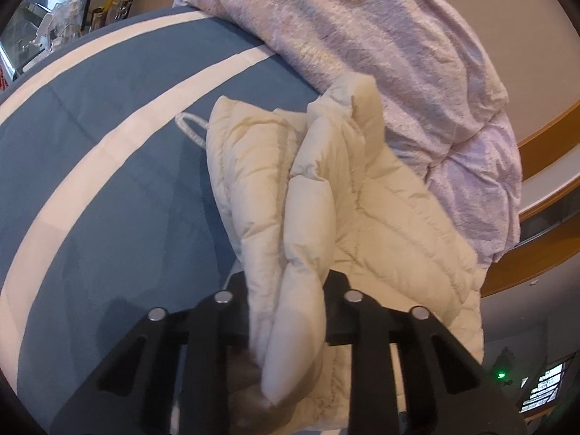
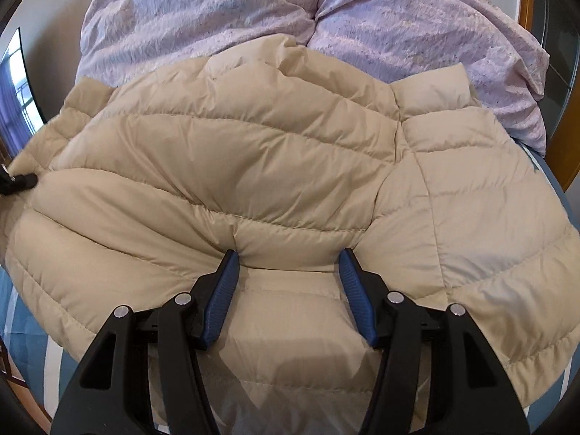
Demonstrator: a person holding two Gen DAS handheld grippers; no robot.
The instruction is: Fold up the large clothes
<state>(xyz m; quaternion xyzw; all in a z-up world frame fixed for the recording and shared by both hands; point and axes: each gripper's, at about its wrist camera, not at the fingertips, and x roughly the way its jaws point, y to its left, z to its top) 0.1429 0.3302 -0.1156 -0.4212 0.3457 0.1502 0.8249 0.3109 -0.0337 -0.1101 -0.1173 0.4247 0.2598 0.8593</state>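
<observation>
No readable text, label, brand or number in either view. Red marks at nine o'clock on the left wrist view's edge (image 1: 3, 76) may be lettering; too blurred to tell.

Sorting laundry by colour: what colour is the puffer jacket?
Cream-beige jacket, clearest in the right wrist view.

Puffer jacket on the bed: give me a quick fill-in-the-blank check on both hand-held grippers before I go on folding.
1. The left hand-held gripper is shut on a bunched fold of the cream ____.
2. The right hand-held gripper has its jaws ____, its blue pads apart over the puffer jacket.
3. Behind the jacket lies a crumpled ____ duvet.
4. The bed cover is blue with ____ stripes.

Missing words: puffer jacket; open; lilac; white
</observation>
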